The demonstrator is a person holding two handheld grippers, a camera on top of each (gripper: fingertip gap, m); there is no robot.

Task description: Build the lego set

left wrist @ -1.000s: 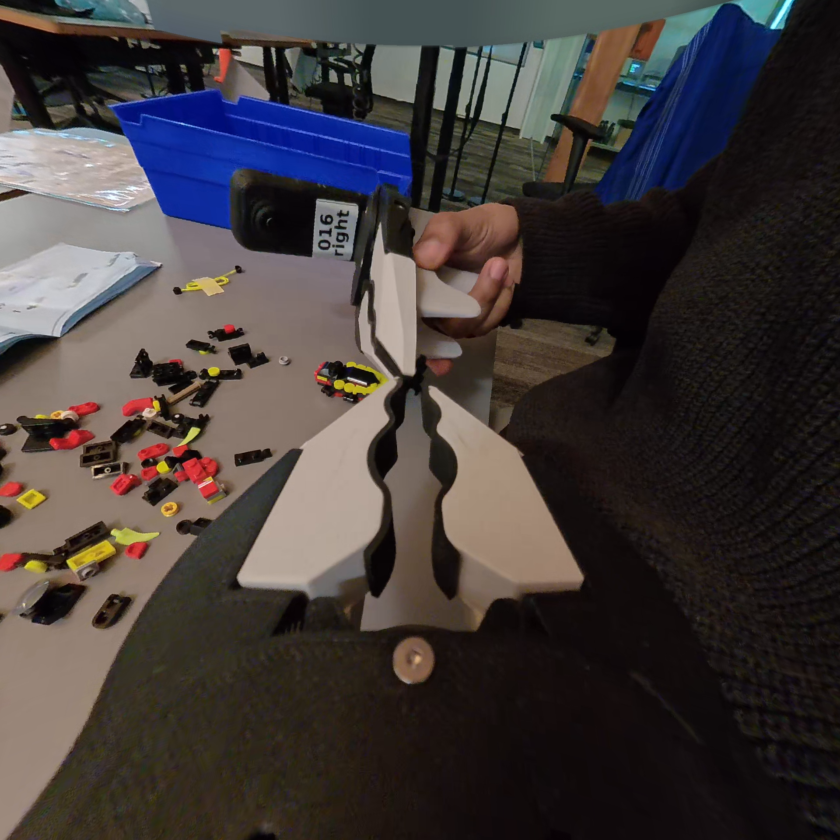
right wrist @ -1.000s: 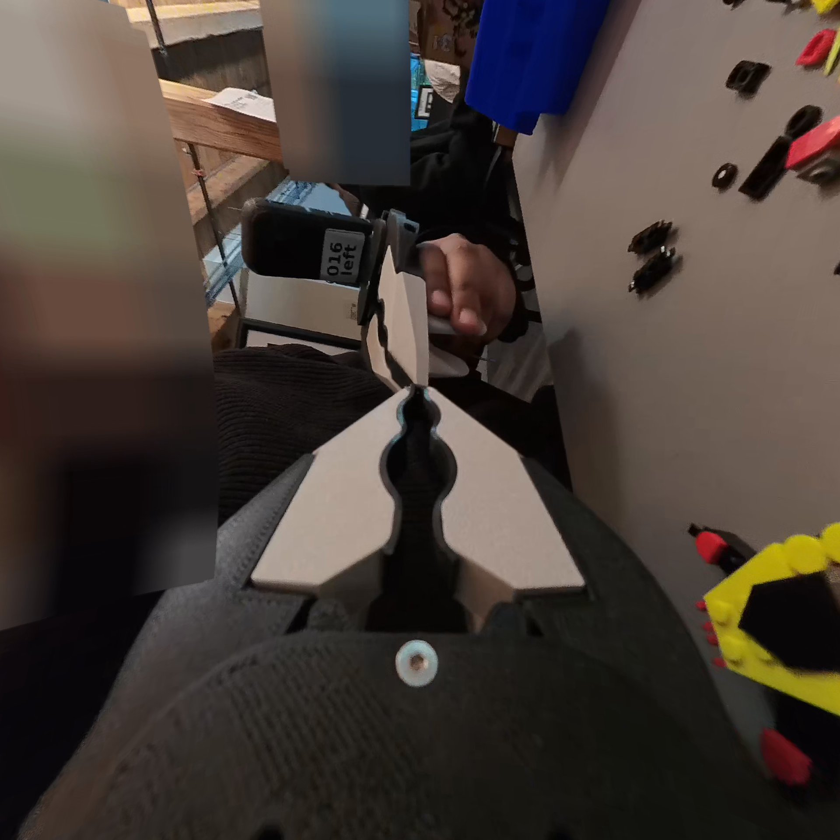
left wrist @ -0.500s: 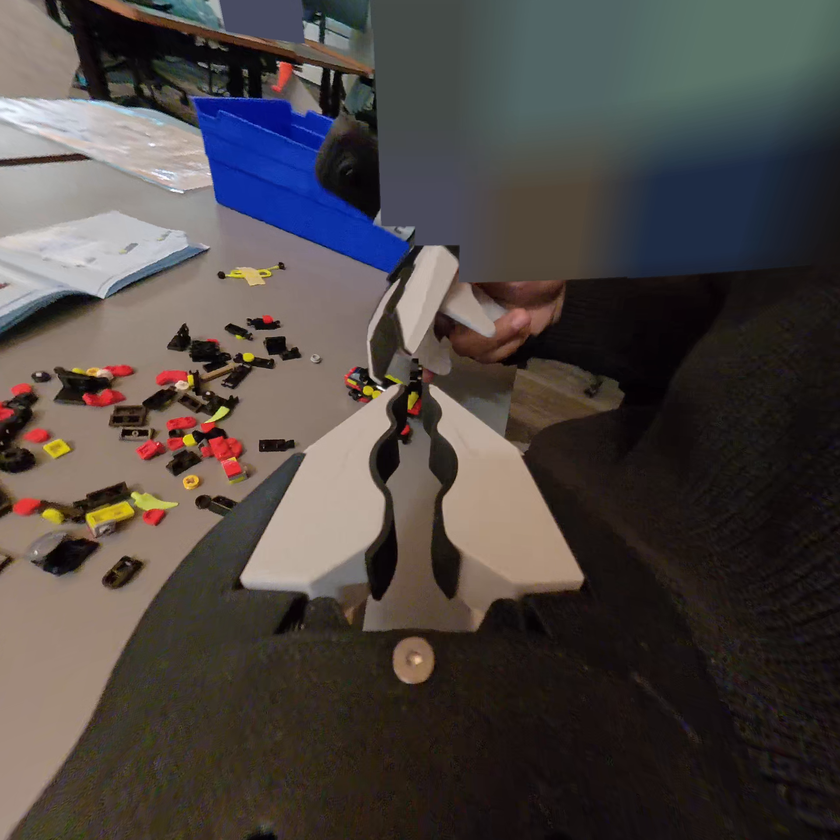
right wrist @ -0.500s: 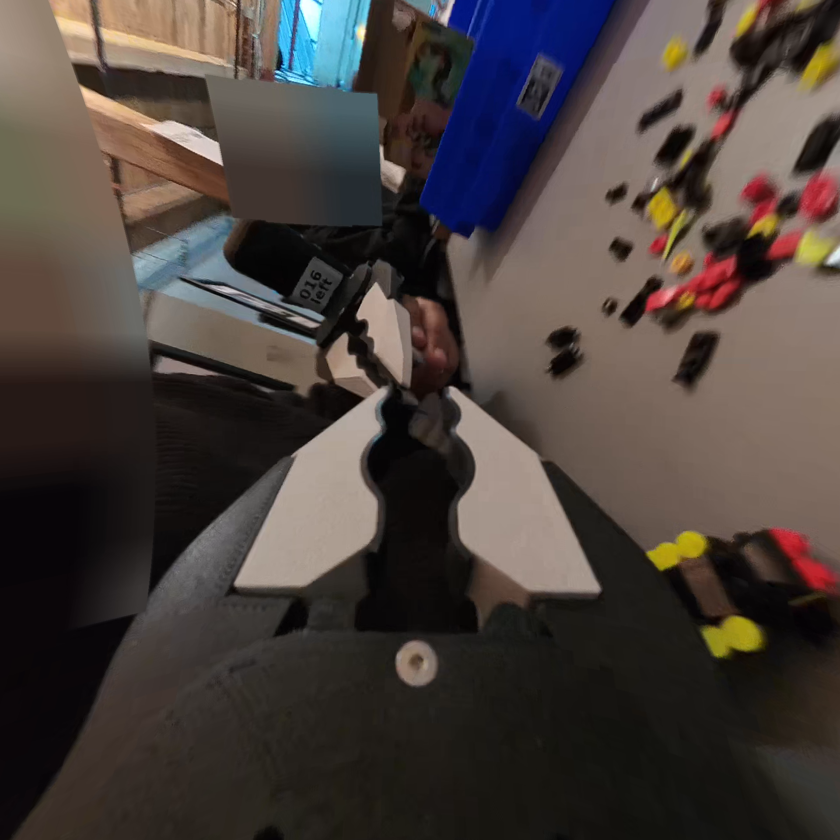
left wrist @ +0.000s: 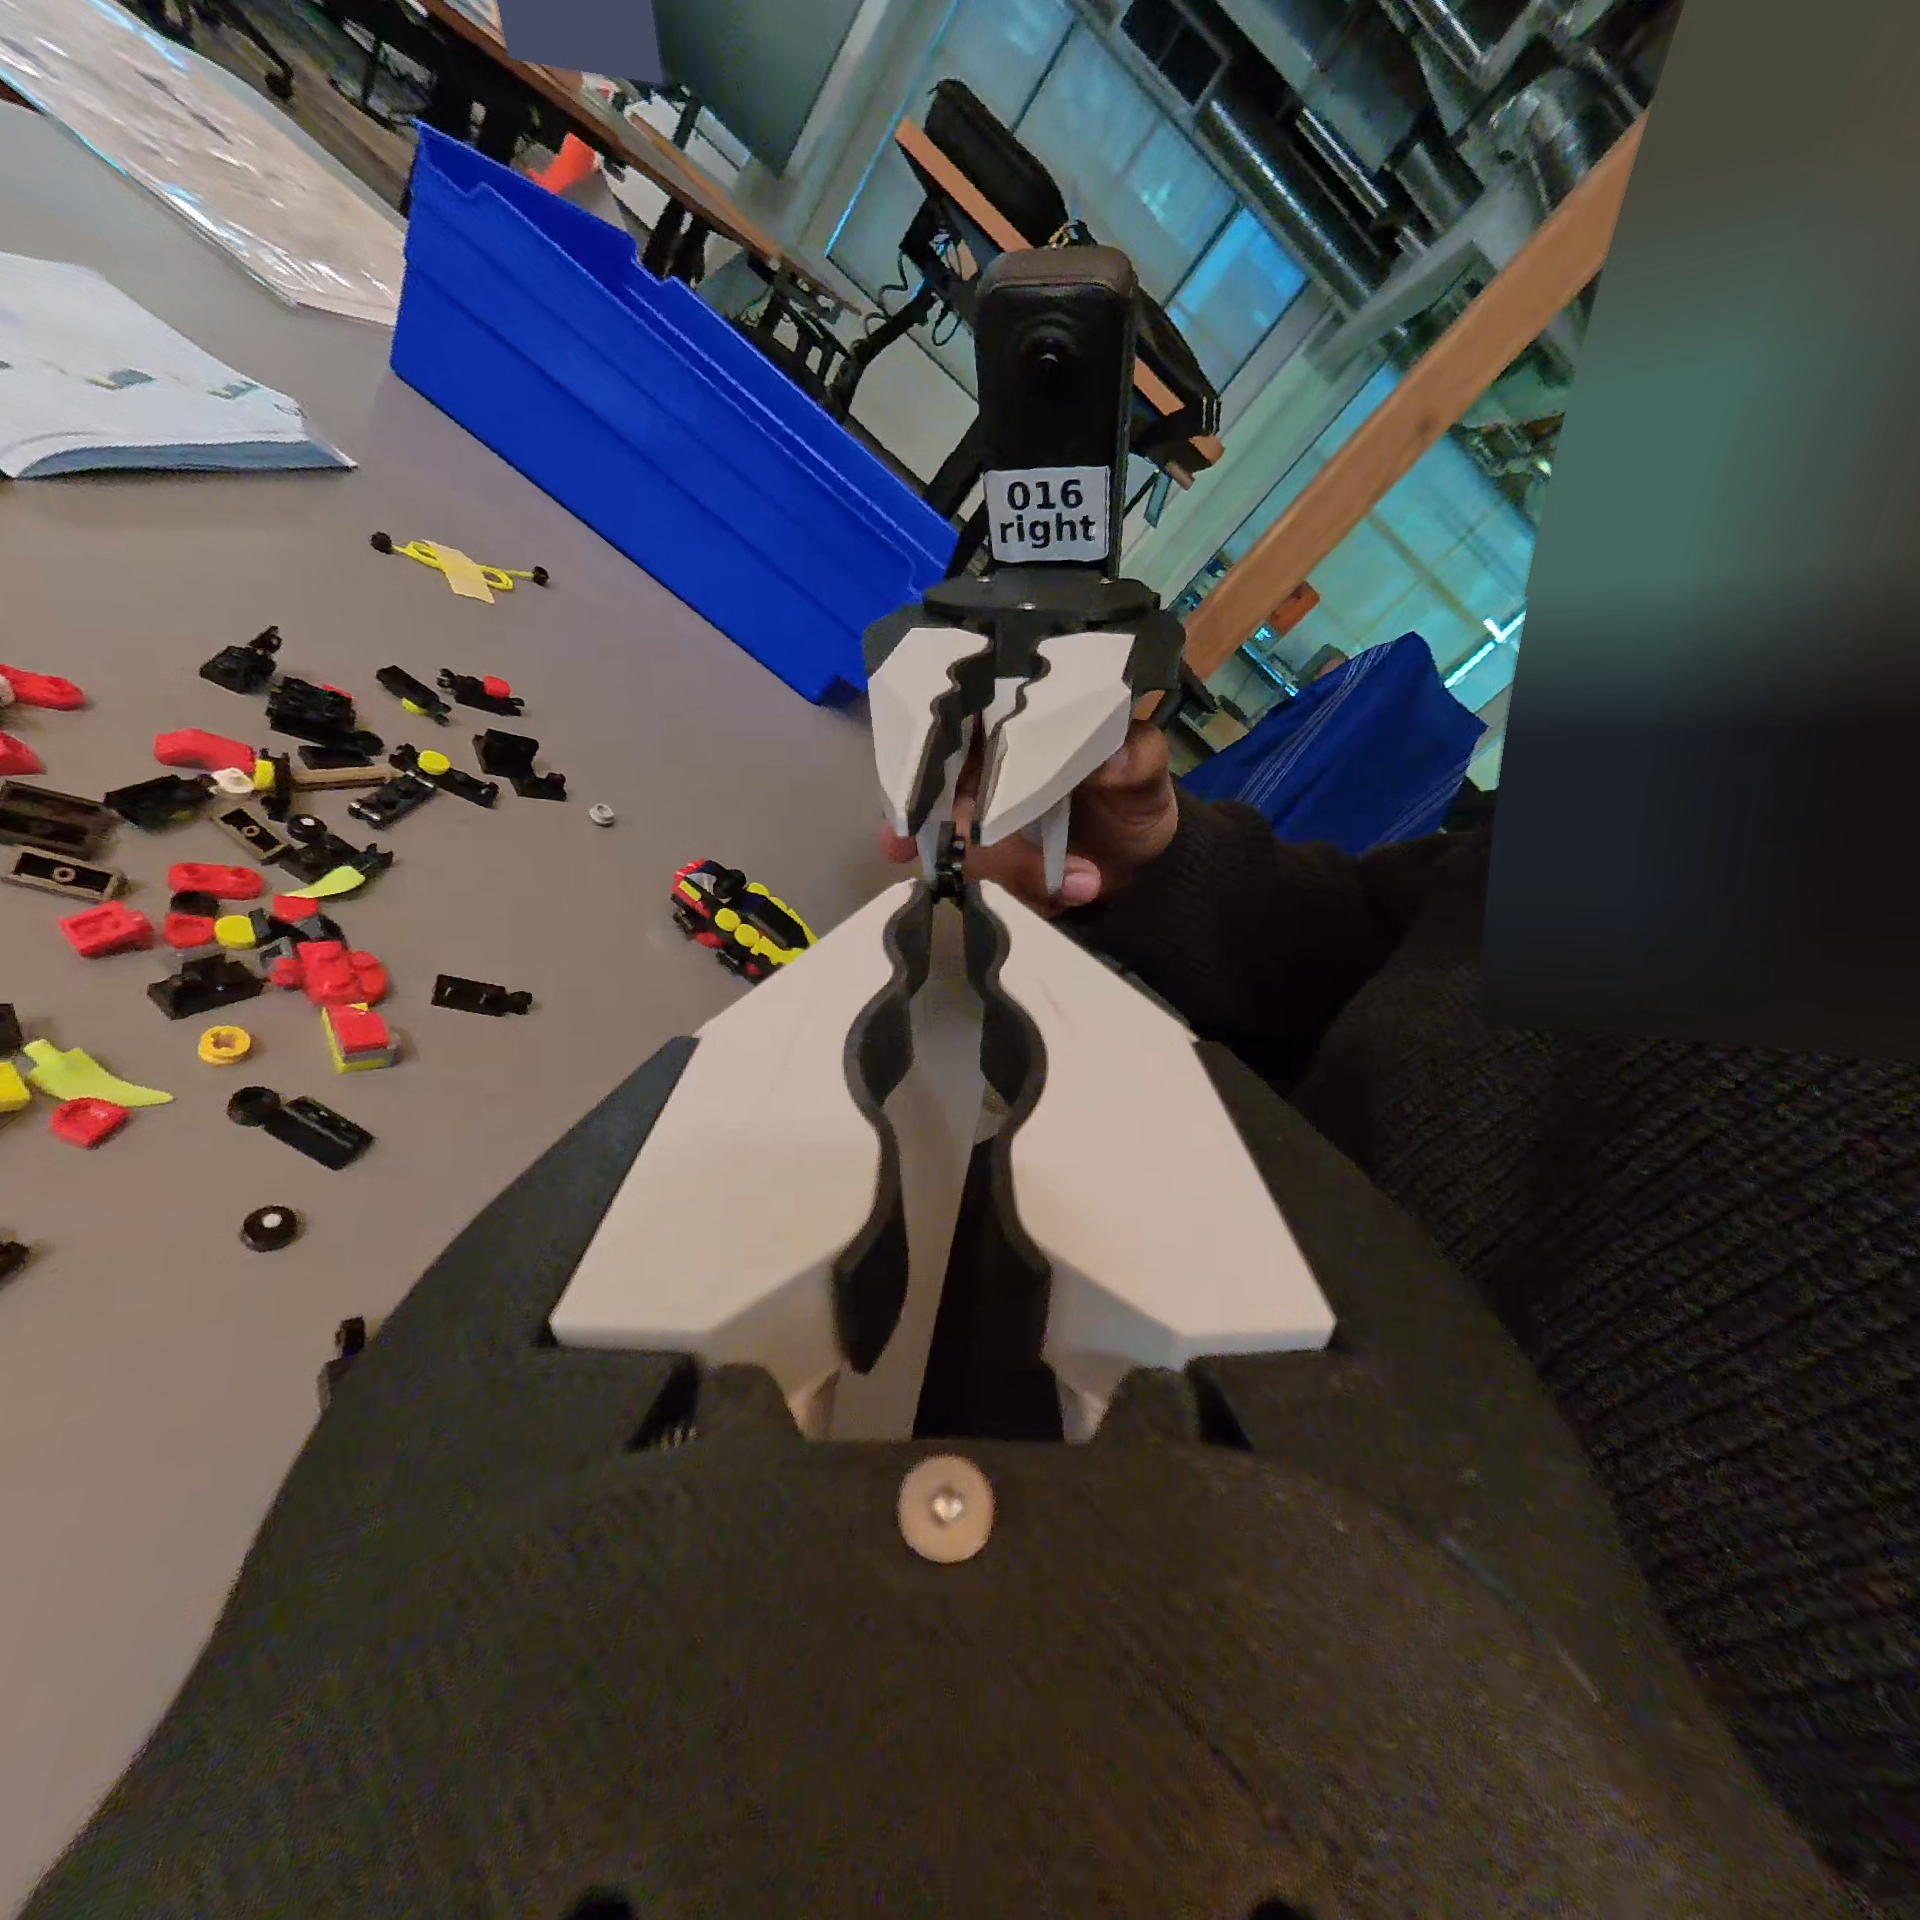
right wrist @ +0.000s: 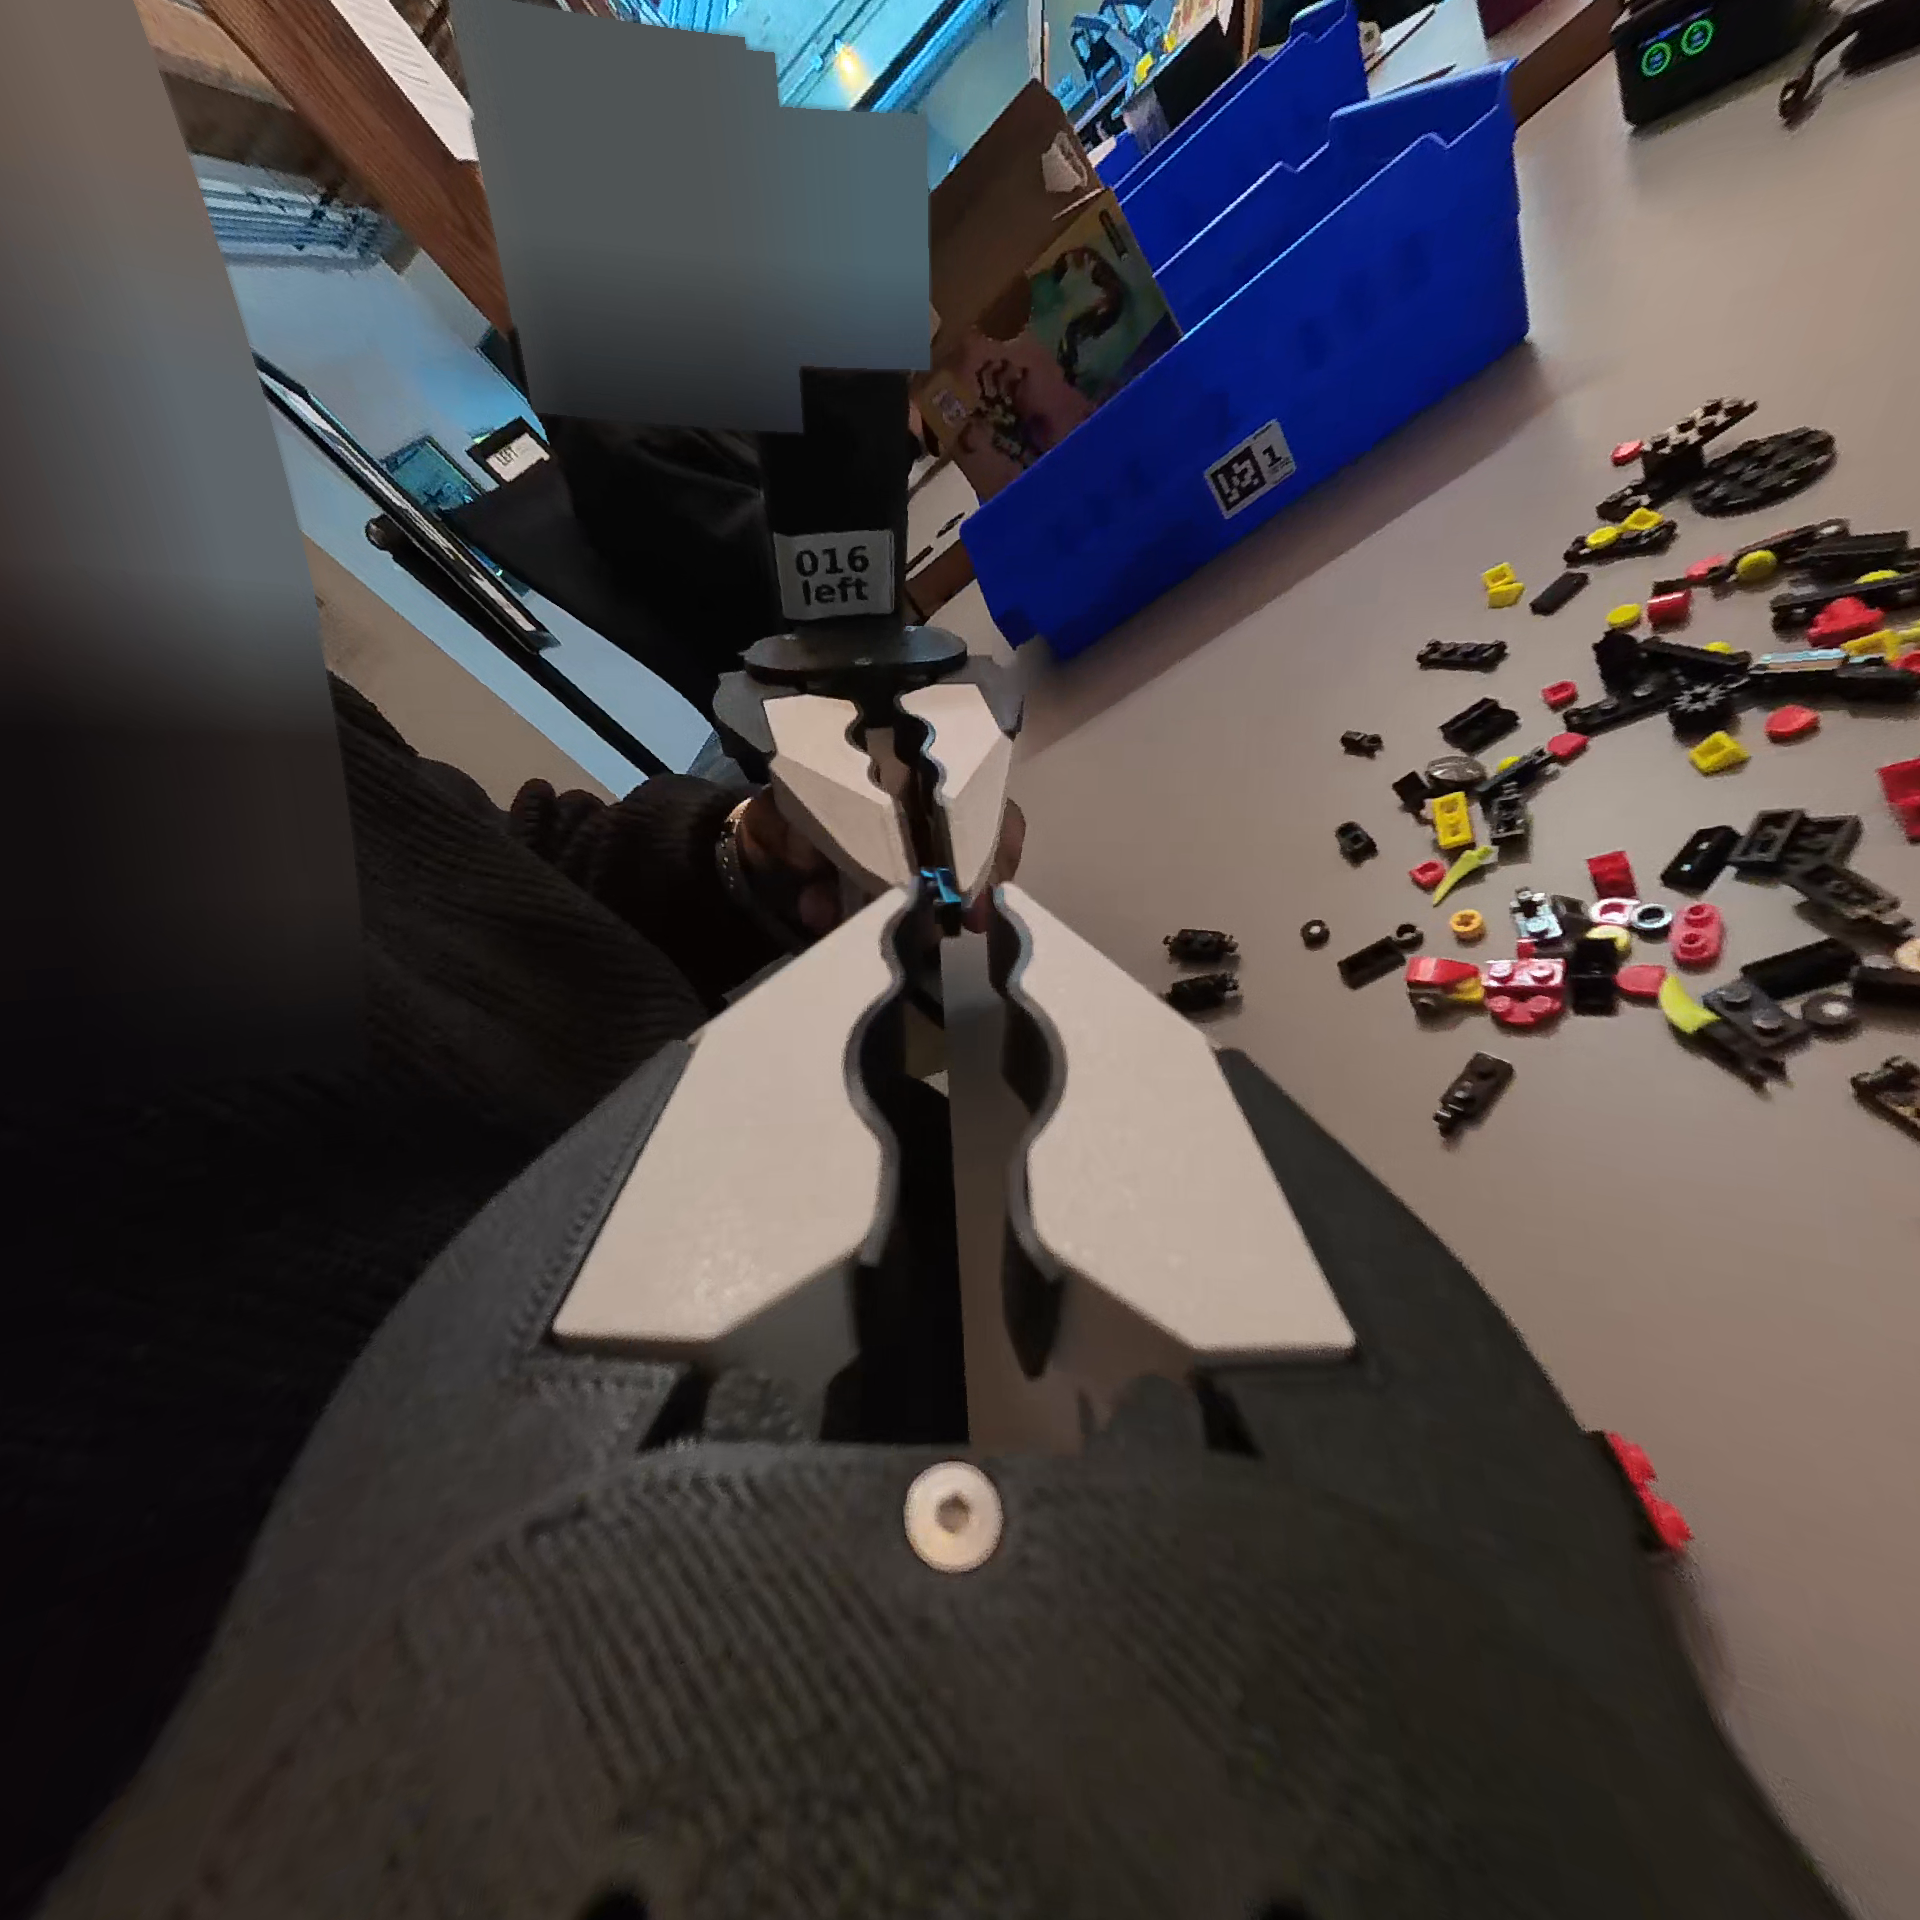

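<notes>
Two grippers meet tip to tip at mid-frame: the left gripper pinches a small black plastic brick piece, while the right gripper stands slightly parted around it, its pads not plainly pressing. A sideways nudge could, I judge, twist the tiny piece free onto the grey table.

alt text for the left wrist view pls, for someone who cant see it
The left tongs pinch a small black brick piece at their tips, facing the right tongs tip to tip. Loose red, yellow and black bricks litter the grey table beside a blue bin.
</notes>
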